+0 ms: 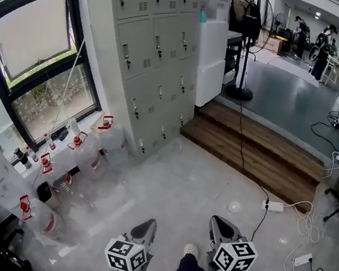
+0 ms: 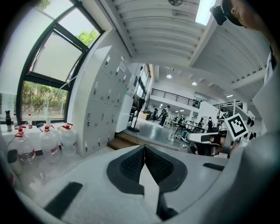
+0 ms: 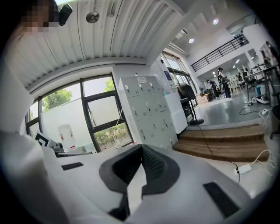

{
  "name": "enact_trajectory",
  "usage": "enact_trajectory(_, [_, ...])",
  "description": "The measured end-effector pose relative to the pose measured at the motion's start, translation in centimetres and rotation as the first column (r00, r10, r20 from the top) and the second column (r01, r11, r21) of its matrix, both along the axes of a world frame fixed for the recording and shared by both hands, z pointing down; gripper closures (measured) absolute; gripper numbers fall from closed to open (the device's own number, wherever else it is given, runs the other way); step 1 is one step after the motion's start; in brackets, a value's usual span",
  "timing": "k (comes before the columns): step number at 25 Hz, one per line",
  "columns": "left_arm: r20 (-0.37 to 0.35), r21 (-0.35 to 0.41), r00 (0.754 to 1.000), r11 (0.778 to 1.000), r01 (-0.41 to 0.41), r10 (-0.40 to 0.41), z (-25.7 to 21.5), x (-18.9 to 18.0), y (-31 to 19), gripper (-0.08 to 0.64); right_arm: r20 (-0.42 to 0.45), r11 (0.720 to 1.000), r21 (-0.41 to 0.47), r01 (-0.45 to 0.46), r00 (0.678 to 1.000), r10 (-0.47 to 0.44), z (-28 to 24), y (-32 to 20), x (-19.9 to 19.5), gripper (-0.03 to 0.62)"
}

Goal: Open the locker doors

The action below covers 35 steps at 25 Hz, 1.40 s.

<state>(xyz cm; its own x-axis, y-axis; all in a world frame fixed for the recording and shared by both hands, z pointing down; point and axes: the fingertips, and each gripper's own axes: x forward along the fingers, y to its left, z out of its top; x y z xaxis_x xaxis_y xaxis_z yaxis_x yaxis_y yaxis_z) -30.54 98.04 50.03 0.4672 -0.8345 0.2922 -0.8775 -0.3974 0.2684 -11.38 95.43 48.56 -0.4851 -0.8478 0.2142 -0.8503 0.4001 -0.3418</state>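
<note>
Seen from the head: both tongs low over the floor (image 1: 174, 183), left tongs (image 1: 149, 224) and right tongs (image 1: 220, 224) side by side, well apart from the lockers (image 1: 163, 92) against the far wall beside the window (image 1: 41, 60). Every door (image 1: 135, 46) flush and shut, no handle (image 1: 126, 56) touched. Bottles (image 1: 103, 134) crowded at the lockers' foot, steps (image 1: 250, 148) to their right.

Along the left tongs (image 2: 144, 147): closed tight on nothing. Lockers (image 2: 98, 113) off to the left, far past the tips, with bottles (image 2: 48, 140) nearer.

Along the right tongs (image 3: 141, 146): the same again, closed and empty. Lockers (image 3: 151, 113) ahead beyond the tips, doors all shut, steps (image 3: 218, 140) at right.

Judged from this, nothing opened yet — only an approach. Left to do: close the gap, part the tongs, take a handle and pull, then on to the other doors.
</note>
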Motion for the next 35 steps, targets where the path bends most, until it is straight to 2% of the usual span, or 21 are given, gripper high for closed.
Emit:
enact_trajectory(9, [-0.007, -0.001, 1.0, 1.0, 0.014, -0.014, 0.1, 1.2, -8.8, 0.551, -0.019, 0.999, 0.03, -0.013, 1.0, 0.014, -0.3, -9.1, 1.5, 0.592])
enact_trajectory(15, [-0.001, 0.016, 1.0, 1.0, 0.013, -0.013, -0.1, 2.5, -14.0, 0.551, -0.003, 0.999, 0.024, 0.028, 1.0, -0.028, 0.2, -14.5, 1.8, 0.586])
enact_trajectory(18, [-0.011, 0.014, 1.0, 1.0, 0.018, -0.018, -0.1, 2.9, -16.3, 0.551, -0.007, 0.998, 0.031, 0.046, 0.999, -0.046, 0.2, -16.8, 2.0, 0.526])
enact_trajectory(20, [-0.018, 0.008, 1.0, 1.0, 0.02, -0.02, 0.2, 3.3, -17.7, 0.551, -0.007, 0.998, 0.026, 0.056, 0.998, -0.056, 0.5, -18.3, 2.2, 0.511])
enact_trajectory(29, [-0.02, -0.006, 0.999, 1.0, 0.025, -0.025, 1.3, 4.9, -22.4, 0.551, -0.013, 0.997, 0.016, 0.076, 0.997, -0.075, 1.3, -23.1, 3.3, 0.505])
enact_trajectory(35, [-0.012, -0.02, 1.0, 0.999, 0.028, -0.029, 2.2, 5.7, -22.8, 0.551, -0.015, 0.997, -0.007, 0.076, 0.997, -0.076, 2.4, -23.8, 3.9, 0.505])
